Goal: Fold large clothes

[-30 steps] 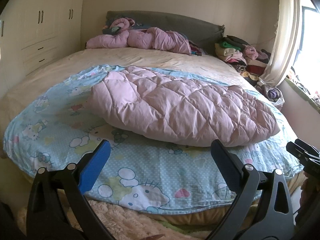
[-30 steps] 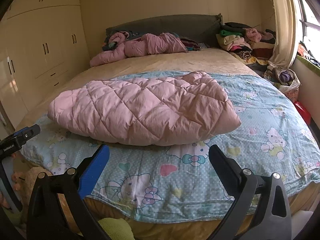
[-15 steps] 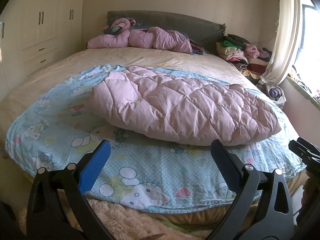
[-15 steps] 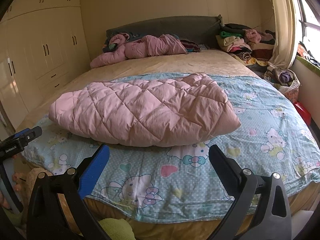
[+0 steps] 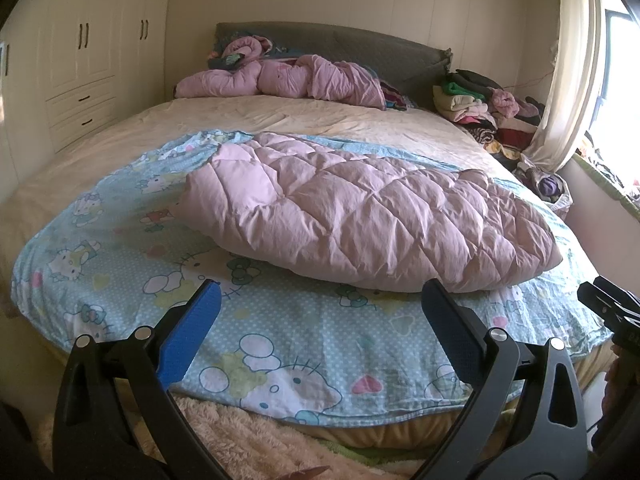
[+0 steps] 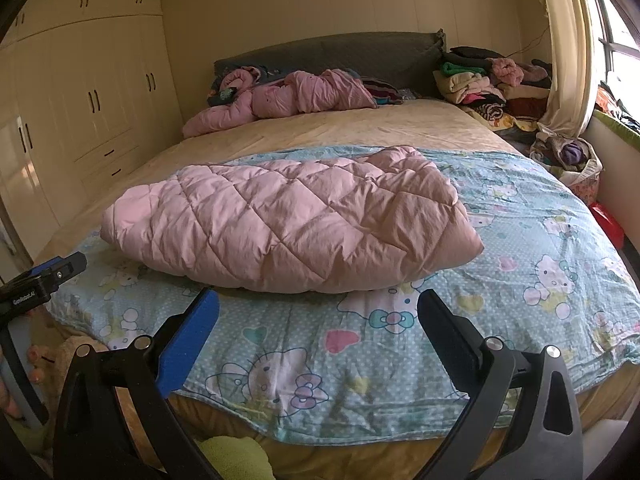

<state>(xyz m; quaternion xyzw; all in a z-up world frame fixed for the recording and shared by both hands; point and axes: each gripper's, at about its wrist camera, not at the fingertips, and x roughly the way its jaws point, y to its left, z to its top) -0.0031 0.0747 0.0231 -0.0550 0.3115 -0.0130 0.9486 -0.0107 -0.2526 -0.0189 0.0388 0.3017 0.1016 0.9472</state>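
A pink quilted padded garment (image 5: 360, 212) lies folded in a long bundle on a light-blue cartoon-print sheet (image 5: 280, 340) on the bed; it also shows in the right wrist view (image 6: 288, 220), on the same sheet (image 6: 520, 280). My left gripper (image 5: 320, 300) is open and empty, held near the foot of the bed, short of the bundle's near edge. My right gripper (image 6: 318, 304) is open and empty, also short of the bundle. Each gripper's tip shows at the edge of the other's view.
A rumpled pink bedding pile (image 5: 288, 80) lies by the grey headboard (image 6: 340, 52). A heap of clothes (image 6: 488, 84) is stacked at the back right beside a curtain. Wardrobes (image 6: 80, 112) line the left wall. A fluffy beige rug (image 5: 248, 440) lies below the bed's foot.
Both grippers have shifted only slightly; the bed sits a little lower in both views. The bundle has not moved and both grippers stay open.
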